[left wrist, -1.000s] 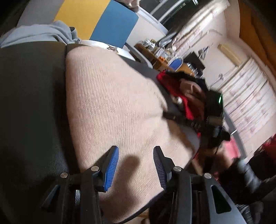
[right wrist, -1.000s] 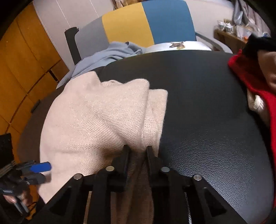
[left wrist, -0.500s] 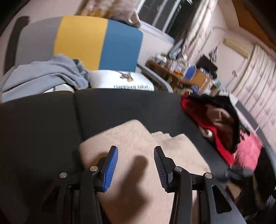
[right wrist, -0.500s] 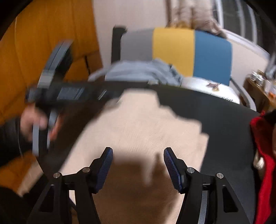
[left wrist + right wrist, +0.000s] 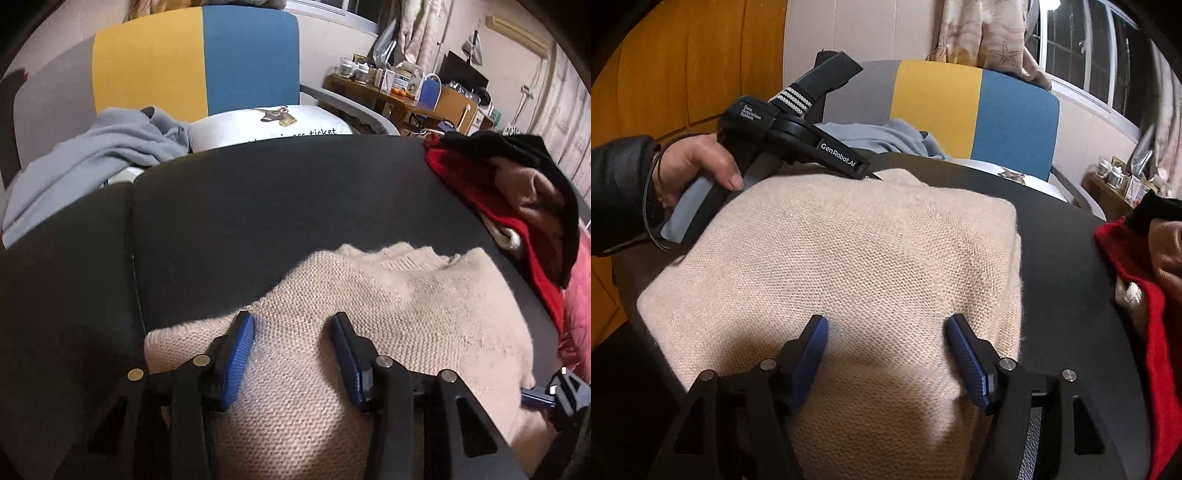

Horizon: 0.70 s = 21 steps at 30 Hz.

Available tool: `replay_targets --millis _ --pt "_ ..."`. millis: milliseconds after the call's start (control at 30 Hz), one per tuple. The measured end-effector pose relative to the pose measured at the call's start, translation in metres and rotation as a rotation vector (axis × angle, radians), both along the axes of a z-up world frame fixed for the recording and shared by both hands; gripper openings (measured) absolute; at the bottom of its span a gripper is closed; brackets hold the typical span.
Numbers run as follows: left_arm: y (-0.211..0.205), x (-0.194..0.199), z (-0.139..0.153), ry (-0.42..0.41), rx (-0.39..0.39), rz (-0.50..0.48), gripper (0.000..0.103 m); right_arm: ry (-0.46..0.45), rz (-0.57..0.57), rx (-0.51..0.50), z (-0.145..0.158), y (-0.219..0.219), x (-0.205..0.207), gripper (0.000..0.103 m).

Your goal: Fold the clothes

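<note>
The folded beige knit sweater (image 5: 849, 266) lies on the black surface (image 5: 258, 199) beneath my left gripper (image 5: 293, 354) and right gripper (image 5: 886, 358); both jaws spread, pinching nothing.

The left gripper (image 5: 293, 354) is sitting at the bottom centre of its view with jaws spread apart, nothing between them. The right gripper (image 5: 886, 354) is likewise gaping wide at the bottom of its frame. At upper left, the left hand (image 5: 698, 168) is gripping its handle.
</note>
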State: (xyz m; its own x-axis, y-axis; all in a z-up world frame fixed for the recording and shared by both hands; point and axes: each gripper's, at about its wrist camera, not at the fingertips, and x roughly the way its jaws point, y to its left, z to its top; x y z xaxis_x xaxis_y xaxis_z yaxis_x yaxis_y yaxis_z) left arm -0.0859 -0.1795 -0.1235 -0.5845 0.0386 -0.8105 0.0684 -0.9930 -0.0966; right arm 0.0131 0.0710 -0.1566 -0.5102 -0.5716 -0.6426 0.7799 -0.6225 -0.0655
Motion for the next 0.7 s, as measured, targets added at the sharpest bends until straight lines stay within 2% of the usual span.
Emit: replay_targets --millis 67,133,200,267,300,433,500,567,667,700 --pt "-0.009 0.004 0.008 0.026 0.046 0.012 0.046 -0.01 -0.011 -0.012 0.001 0.002 0.002 0.07" --pt "-0.026 0.026 0.018 0.093 0.178 0.061 0.045 -0.028 -0.012 -0.022 0.006 0.009 0.011 0.074" --pt "-0.041 0.046 0.022 0.125 0.298 0.098 0.045 -0.052 0.019 -0.033 0.009 0.01 0.014 0.084" --pt "-0.053 0.072 0.024 0.155 0.374 0.12 0.045 -0.087 0.06 -0.05 0.011 0.01 0.017 0.1" --pt "-0.058 0.085 0.024 0.17 0.41 0.13 0.046 -0.102 0.073 -0.054 0.012 0.01 0.019 0.103" --pt "-0.077 0.126 0.006 0.142 0.611 0.14 0.049 -0.179 0.081 -0.068 0.024 0.01 0.015 0.103" --pt "-0.079 0.143 -0.004 0.122 0.651 0.161 0.05 -0.266 0.065 -0.155 0.036 0.024 0.008 0.103" --pt "-0.08 0.159 -0.005 0.15 0.664 0.203 0.05 -0.345 0.014 -0.234 0.046 0.044 -0.003 0.103" --pt "-0.076 0.179 0.0 0.208 0.666 0.249 0.051 -0.366 -0.094 -0.257 0.057 0.066 -0.018 0.103" --pt "-0.07 0.184 0.006 0.218 0.631 0.25 0.051 -0.357 -0.118 -0.254 0.062 0.071 -0.022 0.103"
